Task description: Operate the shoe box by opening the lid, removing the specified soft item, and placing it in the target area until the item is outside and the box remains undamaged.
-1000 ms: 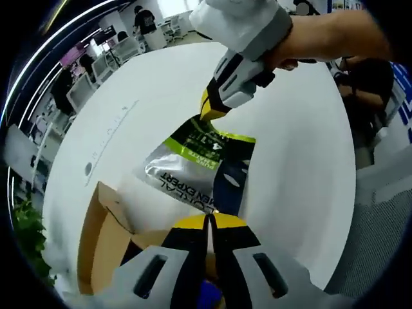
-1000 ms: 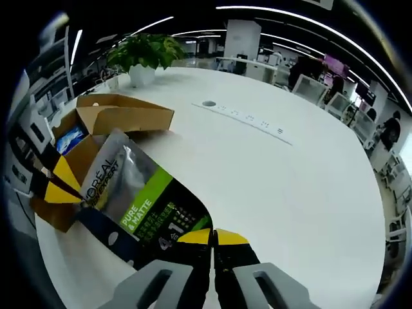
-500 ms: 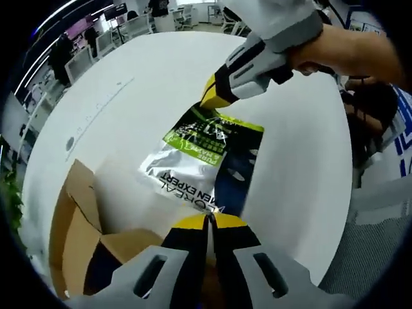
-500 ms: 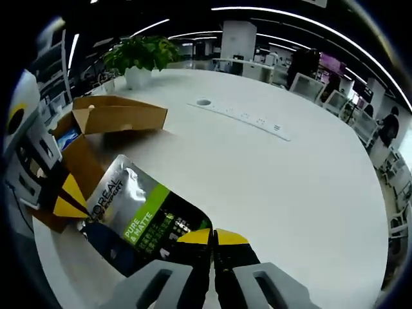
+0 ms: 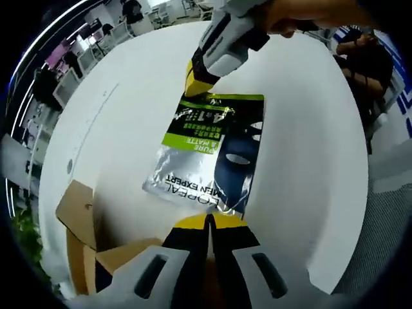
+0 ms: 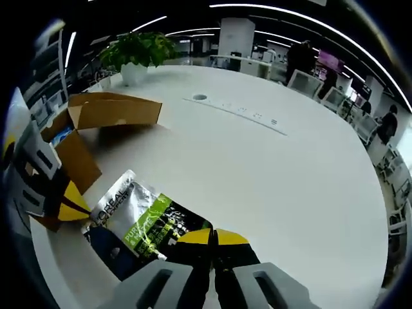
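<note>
A silver, green and dark blue face-mask pouch (image 5: 209,151) is stretched between both grippers, low over the white table (image 5: 309,161); I cannot tell whether it touches the surface. My left gripper (image 5: 209,221) is shut on its near edge. My right gripper (image 5: 196,78) comes in from the top of the left gripper view and pinches the far edge. In the right gripper view, my right gripper (image 6: 212,237) is shut on the pouch (image 6: 145,222), with my left gripper (image 6: 69,205) at its other end. The open cardboard shoe box (image 6: 96,119) stands beside the pouch, flaps (image 5: 77,206) up.
A potted plant (image 6: 143,53) stands at the table's far edge beyond the box. A round cable port (image 6: 199,98) and a row of sockets (image 6: 248,114) sit in the tabletop. Office chairs and desks ring the table. A hand (image 5: 302,13) holds the right gripper.
The pouch has come down from above the box toward the tabletop and now lies flatter, further from the box. Both grippers have kept hold of it.
</note>
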Tool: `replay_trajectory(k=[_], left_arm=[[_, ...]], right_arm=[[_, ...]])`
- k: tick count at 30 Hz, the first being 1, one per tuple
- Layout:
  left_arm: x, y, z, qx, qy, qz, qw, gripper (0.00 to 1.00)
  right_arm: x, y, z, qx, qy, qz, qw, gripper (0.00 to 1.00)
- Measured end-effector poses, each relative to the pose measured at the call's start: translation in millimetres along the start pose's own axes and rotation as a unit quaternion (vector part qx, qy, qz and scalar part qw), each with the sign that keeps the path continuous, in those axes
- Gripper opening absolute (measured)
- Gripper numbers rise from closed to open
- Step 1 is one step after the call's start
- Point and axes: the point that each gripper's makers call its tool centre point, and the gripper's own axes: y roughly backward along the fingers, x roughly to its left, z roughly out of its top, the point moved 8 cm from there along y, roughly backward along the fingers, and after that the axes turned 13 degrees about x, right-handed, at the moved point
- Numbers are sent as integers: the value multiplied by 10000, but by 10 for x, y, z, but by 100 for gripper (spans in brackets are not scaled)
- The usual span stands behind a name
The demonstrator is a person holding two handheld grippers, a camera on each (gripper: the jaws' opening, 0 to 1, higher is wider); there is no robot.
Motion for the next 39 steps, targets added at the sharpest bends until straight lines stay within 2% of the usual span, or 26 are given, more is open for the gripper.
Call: replay_trajectory(k=[4,12,14,17,25,29,33,39], left_arm=[[22,9,2,-23,-10,32,10000,0],[70,123,-1,-351,177,103,9992,0],[85,156,1,-456,301,44,9985,0],[103,192,-3,-581,480,-66,9971,0],[112,338,7,-973,909,-355,9905,3],[108,399,-7,-1124,1158,-569,9852,5],[126,454,-34,-1164,1175,-535,9848,7],[168,566,-82,-1316,1348,-573,9804,11]], right_arm=[[-13,-9,-9,15,-23,-49,10000,0],[-10,-31,-12,60,-402,-148,9991,0],[1,-30,-19,65,-443,-161,9989,0],[-6,-29,-19,58,-264,-181,9995,0],[4,-10,-43,101,-331,-173,9993,0],[10,-2,-47,90,-280,-151,9995,6],[20,44,-53,60,-193,-176,9996,12],[31,132,-39,-5,-151,-155,9998,20]])
